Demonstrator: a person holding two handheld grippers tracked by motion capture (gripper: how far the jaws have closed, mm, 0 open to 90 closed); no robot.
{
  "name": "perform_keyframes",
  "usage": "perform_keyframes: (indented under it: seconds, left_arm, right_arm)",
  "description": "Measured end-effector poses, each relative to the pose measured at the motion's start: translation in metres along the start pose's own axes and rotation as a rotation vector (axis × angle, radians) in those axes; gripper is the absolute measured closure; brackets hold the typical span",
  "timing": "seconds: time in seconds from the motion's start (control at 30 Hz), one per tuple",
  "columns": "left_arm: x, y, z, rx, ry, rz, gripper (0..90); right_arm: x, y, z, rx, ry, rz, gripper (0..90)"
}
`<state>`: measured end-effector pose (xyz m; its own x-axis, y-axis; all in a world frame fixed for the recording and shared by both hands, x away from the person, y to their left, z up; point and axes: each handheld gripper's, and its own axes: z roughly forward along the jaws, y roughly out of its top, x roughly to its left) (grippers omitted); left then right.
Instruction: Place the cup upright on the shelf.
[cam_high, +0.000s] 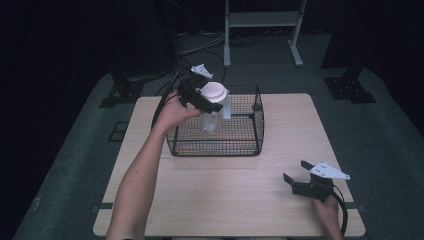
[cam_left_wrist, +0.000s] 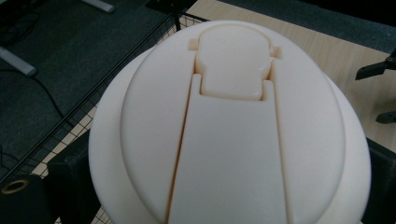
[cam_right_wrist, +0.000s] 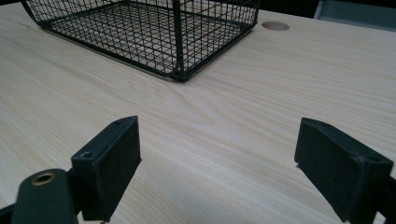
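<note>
Gripping the clear plastic bottle with the cream flip-top lid (cam_left_wrist: 229, 130) by its lid, my left gripper (cam_high: 204, 100) held it over the black wire basket (cam_high: 240, 142); light, smooth, likely slippery. My right gripper (cam_right_wrist: 219, 163) rested wide apart, empty.

In the left gripper view the white lid (cam_left_wrist: 233, 126) between the jaws hides the bottle below it and most of both jaws; the picture's bottom edge cuts it off. Its contents cannot be told through the basket (cam_high: 235, 145) mesh.
</note>
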<state>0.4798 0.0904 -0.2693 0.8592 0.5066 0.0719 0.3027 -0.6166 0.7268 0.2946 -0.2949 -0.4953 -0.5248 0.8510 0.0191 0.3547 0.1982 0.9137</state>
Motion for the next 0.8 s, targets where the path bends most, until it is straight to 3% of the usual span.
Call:
perform_keyframes:
  seconds: [0.13, 0.8]
  left_arm:
    - [0.005, -0.002, 0.009, 0.028, 0.007, -0.013, 5.2]
    - [0.022, -0.013, 0.049, 0.050, 0.010, -0.079, 5.2]
  right_arm:
    - [0.000, 0.000, 0.000, 0.000, 0.001, 0.001, 13.5]
    - [-0.001, 0.000, -0.001, -0.008, 0.004, 0.004, 13.5]
